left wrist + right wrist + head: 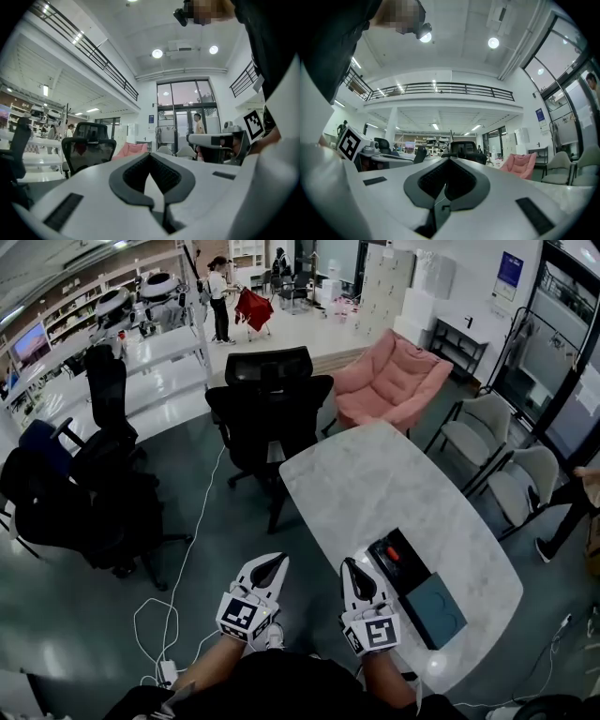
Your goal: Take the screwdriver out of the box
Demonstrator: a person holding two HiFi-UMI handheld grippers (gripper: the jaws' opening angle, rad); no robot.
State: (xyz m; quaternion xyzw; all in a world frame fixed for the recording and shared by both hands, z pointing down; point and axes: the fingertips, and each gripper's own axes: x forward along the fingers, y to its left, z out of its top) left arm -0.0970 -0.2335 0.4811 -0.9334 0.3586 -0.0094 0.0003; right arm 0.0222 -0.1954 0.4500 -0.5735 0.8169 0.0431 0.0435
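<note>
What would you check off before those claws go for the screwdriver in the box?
1. The box lies open on the marble table: ok.
2. The screwdriver is in sight: cannot tell; only a small red piece shows in the box's black half.
3. The right claw is empty: ok.
4. The right claw is open to grab: not ok, shut.
5. The left claw is empty: ok, shut on nothing.
6. The right claw is beside the box: ok.

No readable text; blue wall poster (509,268) illegible.
</note>
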